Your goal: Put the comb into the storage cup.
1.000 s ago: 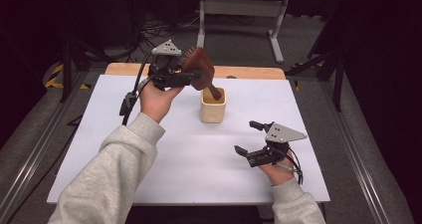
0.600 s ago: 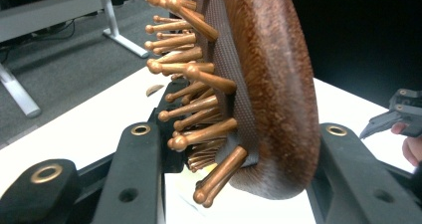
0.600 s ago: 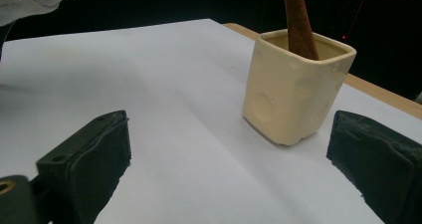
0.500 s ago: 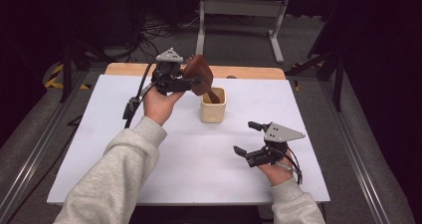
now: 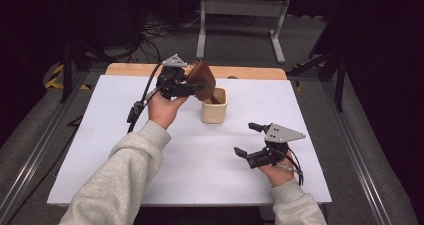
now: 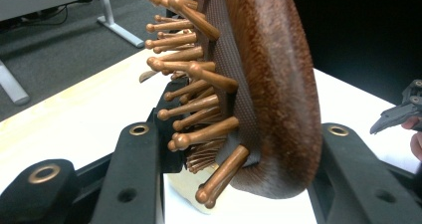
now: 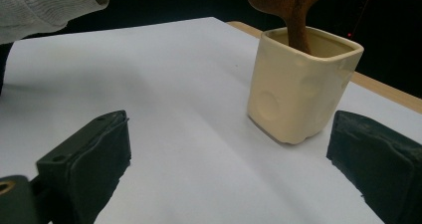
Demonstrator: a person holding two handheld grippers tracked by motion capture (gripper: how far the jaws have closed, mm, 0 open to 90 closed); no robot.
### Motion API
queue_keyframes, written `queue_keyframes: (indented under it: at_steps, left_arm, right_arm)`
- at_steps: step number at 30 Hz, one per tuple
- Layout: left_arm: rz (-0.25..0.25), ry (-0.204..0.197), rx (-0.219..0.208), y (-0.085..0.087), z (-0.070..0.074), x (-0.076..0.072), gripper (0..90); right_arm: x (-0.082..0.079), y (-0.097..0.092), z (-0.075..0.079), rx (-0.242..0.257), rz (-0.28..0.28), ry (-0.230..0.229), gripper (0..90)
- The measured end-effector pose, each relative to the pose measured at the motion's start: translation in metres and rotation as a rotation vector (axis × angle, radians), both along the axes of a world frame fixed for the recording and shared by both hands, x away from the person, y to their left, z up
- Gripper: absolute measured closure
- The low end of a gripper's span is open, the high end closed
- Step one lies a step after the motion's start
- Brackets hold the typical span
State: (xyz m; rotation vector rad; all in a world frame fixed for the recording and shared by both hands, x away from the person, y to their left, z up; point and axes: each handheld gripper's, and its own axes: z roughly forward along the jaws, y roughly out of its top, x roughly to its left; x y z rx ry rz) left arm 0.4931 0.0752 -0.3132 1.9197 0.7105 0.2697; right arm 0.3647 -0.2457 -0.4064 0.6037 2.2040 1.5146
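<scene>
Upper centre of the frame, left gripper (image 5: 196, 87) clamps the hairbrush (image 5: 204, 80), handle inside the cup (image 5: 214, 106); right gripper (image 5: 251, 139) gapes wide, lower right.

No readable text, labels, brand marks or numbers anywhere. Checked the brown wooden paddle hairbrush (image 6: 268, 84), the cream square ceramic cup (image 7: 298, 84), the white table sheet (image 5: 150, 150), and the bodies of both black grippers: all blank. Yellow-and-black hazard striping (image 5: 55, 77) on the floor at far left is the sole marking, and it carries no lettering.
</scene>
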Motion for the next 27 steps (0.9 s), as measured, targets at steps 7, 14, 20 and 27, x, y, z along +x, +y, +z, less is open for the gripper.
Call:
queue_keyframes:
  at_steps: [7,14,20,27]
  left_arm:
    - [-0.005,0.004,0.004,-0.002,-0.004,0.001,56.6]
    - [-0.004,0.009,0.019,-0.005,-0.007,0.002,55.9]
    - [-0.007,0.021,0.033,-0.008,-0.01,0.002,55.0]
    - [0.003,0.03,0.03,-0.009,-0.012,0.002,53.7]
  right_arm:
    - [0.0,0.001,0.0,-0.002,0.003,0.001,3.9]
    - [0.0,0.001,0.0,-0.001,0.004,0.0,3.9]
    - [0.0,0.001,0.0,-0.002,0.006,0.002,3.9]
    - [0.0,0.001,-0.001,-0.002,0.008,0.004,4.0]
